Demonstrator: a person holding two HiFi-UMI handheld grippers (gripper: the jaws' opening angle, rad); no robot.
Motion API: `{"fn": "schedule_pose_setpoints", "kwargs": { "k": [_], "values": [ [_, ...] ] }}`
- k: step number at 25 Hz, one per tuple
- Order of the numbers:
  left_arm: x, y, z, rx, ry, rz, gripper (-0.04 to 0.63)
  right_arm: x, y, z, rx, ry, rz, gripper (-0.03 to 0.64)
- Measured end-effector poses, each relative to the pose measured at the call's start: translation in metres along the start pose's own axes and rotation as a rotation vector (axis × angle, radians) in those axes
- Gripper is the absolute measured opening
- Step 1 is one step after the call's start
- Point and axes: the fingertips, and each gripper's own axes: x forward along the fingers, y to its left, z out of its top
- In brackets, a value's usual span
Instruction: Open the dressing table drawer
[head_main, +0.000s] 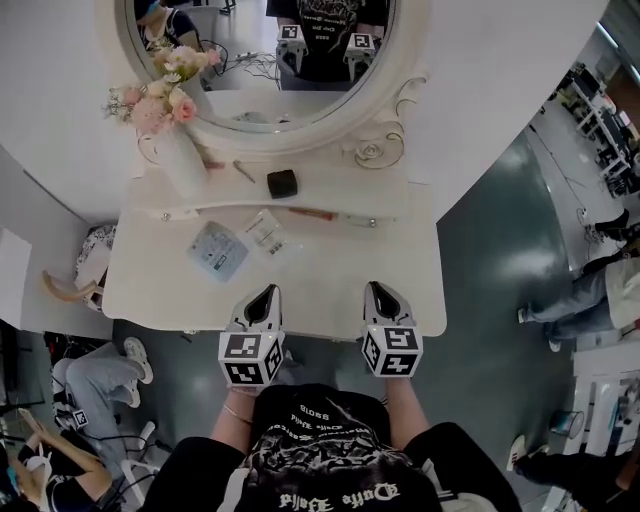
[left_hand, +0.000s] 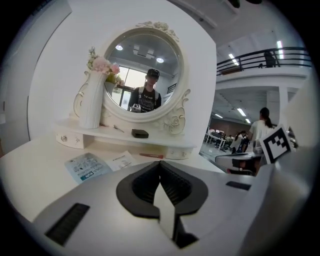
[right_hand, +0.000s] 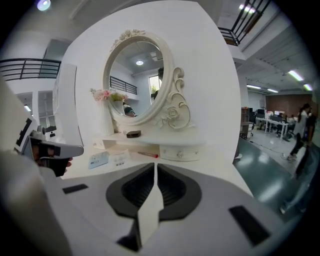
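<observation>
The dressing table drawer, a small knobbed one under the raised shelf below the mirror, looks shut, though it is small in view. On the surface in front of it lie a red pen, a white leaflet and a blue leaflet. A black box sits on the shelf. The left claw and right claw hover over the surface's near edge, each pressed together on nothing.
</observation>
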Motion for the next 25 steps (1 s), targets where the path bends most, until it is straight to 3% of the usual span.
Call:
{"fn": "schedule_pose_setpoints", "kwargs": {
  "k": [5, 12, 20, 25],
  "values": [
    [0.023, 0.03, 0.016, 0.026, 0.021, -0.046, 0.015, 0.032, 0.0, 0.012, 0.039, -0.001, -0.068, 0.031],
    [0.047, 0.051, 0.026, 0.049, 0.042, -0.107, 0.015, 0.06, -0.013, 0.022, 0.091, -0.009, -0.136, 0.12],
    [0.058, 0.062, 0.032, 0.015, 0.05, -0.101, 0.015, 0.09, -0.041, 0.03, 0.079, 0.025, -0.153, 0.179],
    [0.065, 0.066, 0.037, -0.004, 0.057, -0.062, 0.015, 0.111, -0.055, 0.028, 0.031, 0.091, -0.142, 0.181]
  ]
}}
